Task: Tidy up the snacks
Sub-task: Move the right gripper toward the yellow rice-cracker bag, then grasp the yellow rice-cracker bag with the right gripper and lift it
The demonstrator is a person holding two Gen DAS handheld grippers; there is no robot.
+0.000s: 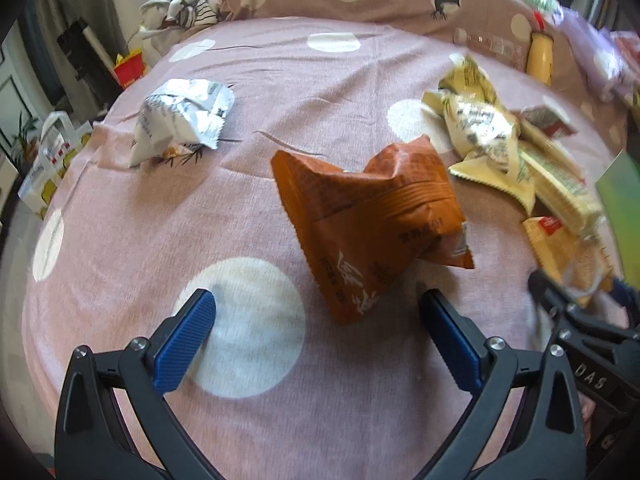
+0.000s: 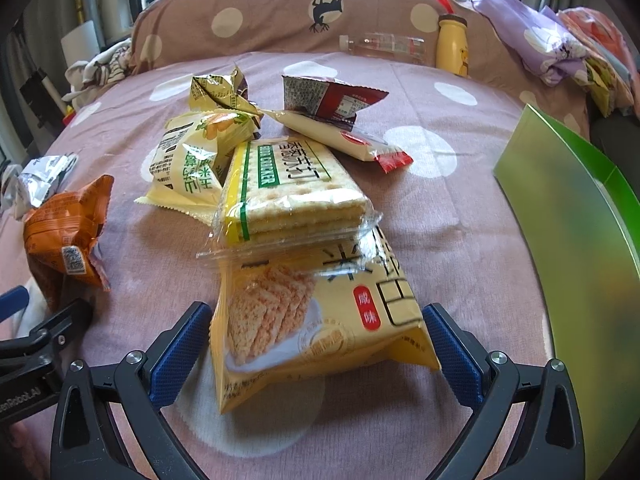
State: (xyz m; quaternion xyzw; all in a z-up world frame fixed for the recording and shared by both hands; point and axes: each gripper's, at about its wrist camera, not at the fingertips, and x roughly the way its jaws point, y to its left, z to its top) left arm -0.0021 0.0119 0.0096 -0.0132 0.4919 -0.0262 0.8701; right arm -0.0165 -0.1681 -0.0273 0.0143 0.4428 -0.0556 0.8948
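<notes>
Snack packs lie on a pink dotted bed [image 1: 120, 240]. My left gripper [image 1: 316, 312] is open, just short of an orange snack pack [image 1: 372, 216] whose near corner reaches between the fingers. A silver pack [image 1: 180, 120] lies at far left. My right gripper [image 2: 316, 332] is open around a yellow rice-cracker bag [image 2: 312, 320] lying on the bed [image 2: 460, 240]. A soda cracker pack [image 2: 288, 192] rests on the bag's far end. Pale yellow packs [image 2: 188, 160] and a red and white pack [image 2: 336, 100] lie behind. The orange pack [image 2: 68, 232] shows at left.
A green box [image 2: 580, 240] stands open at the right of the bed. A clear bottle [image 2: 384, 46] and a yellow bottle [image 2: 452, 44] lie against the pillow [image 2: 280, 12]. Folded clothes [image 2: 560, 48] sit at far right. Bags [image 1: 48, 160] stand beside the bed's left edge.
</notes>
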